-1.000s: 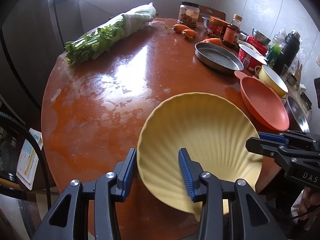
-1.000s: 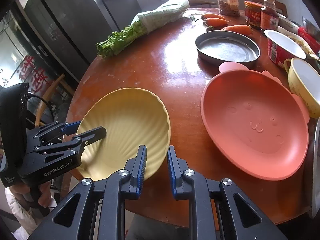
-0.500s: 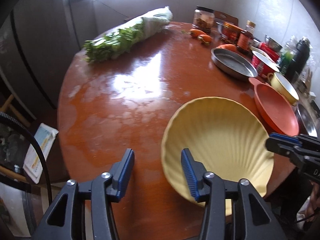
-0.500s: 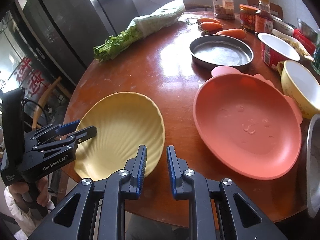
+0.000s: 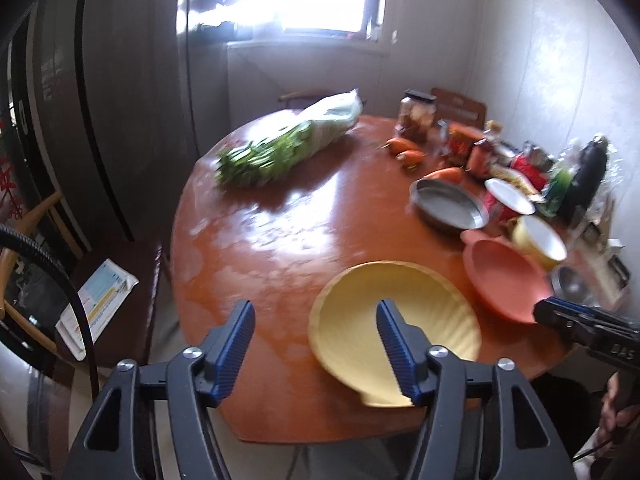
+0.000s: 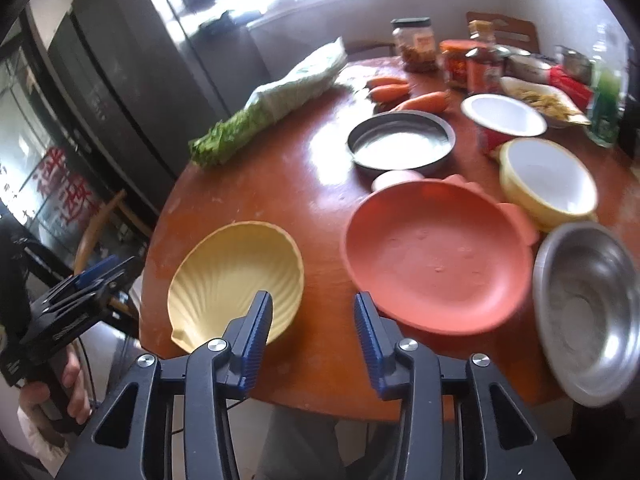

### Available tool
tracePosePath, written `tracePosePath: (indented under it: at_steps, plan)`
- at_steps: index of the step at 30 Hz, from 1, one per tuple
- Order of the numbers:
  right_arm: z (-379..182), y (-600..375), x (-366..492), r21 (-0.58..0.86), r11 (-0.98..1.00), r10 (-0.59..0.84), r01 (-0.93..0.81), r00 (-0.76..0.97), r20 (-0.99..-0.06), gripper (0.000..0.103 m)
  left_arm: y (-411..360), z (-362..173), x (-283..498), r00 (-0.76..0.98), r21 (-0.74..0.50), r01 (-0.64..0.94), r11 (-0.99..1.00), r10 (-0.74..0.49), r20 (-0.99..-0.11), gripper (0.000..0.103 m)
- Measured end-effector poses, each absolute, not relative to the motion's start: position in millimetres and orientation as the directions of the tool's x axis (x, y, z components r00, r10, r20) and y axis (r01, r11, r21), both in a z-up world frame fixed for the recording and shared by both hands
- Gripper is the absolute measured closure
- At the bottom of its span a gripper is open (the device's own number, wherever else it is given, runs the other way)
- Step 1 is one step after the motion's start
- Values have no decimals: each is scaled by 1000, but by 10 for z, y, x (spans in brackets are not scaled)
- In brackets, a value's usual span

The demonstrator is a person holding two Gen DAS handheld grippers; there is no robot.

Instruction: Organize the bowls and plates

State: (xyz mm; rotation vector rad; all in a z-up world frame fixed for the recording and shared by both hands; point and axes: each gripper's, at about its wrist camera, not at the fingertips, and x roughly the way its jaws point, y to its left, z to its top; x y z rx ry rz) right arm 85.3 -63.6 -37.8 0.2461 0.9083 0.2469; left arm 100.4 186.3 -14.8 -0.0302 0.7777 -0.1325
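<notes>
Both grippers have let go and pulled back, jaws opening with nothing between them: left gripper [image 5: 312,340], right gripper [image 6: 314,330]. On the table [image 6: 280,184], the yellow shell plate [image 6: 236,280] sits at the near edge. It looks light, stiff and smooth; pinch its rim.

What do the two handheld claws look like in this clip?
Both the left claw and the right claw are black plastic frames with silver bolts and ribbed blue pads. White lettering marks the side of each body. A black cable loops beside the left one.
</notes>
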Motion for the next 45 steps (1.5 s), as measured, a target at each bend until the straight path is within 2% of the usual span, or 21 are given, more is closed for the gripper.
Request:
tracePosePath:
  at_steps: [3,5,8,13,15,19,23,28,31,35,43,45]
  plan:
    - [-226,-852,677,313,947,283,-69,640,-714,54,1570,-42,898,721,-45,153,987,-143,-678,39]
    - [-153,-969,573,313,948,267,-52,666,-696,46,1343,-9,829,731,-18,183,983,-148,-667,39]
    - [-72,-1114,436,333,940,288,-74,698,-655,45,960,-11,728,728,-27,269,963,-222,-649,39]
    - [-11,-1295,311,373,923,322,-95,723,-612,43,581,-72,713,676,-192,366,910,-402,-618,39]
    - [-7,-1335,296,355,931,299,-82,731,-614,43,532,-79,725,679,-229,357,906,-420,-602,39]
    - [-44,-1359,329,317,947,252,-52,732,-633,43,401,-84,790,689,-210,346,914,-400,-605,39]
    - [-185,-1423,446,345,938,264,-23,692,-672,43,343,-116,935,666,-175,374,911,-395,-633,39]
    - [-344,-1460,525,370,929,278,8,645,-712,43,235,-142,1130,625,-24,516,856,-395,-673,39]
    - [-421,-1443,566,374,927,285,17,617,-734,43,201,-147,1223,596,25,589,808,-413,-688,39]
    - [-531,-1437,641,385,922,288,45,583,-760,43,153,-170,1396,539,25,649,760,-436,-721,39]
    - [-704,-1459,749,355,924,229,139,544,-808,43,108,-385,1746,469,59,666,744,-356,-809,39]
    - [-744,-1479,782,366,918,236,150,535,-811,47,99,-450,1799,434,36,675,737,-357,-827,39]
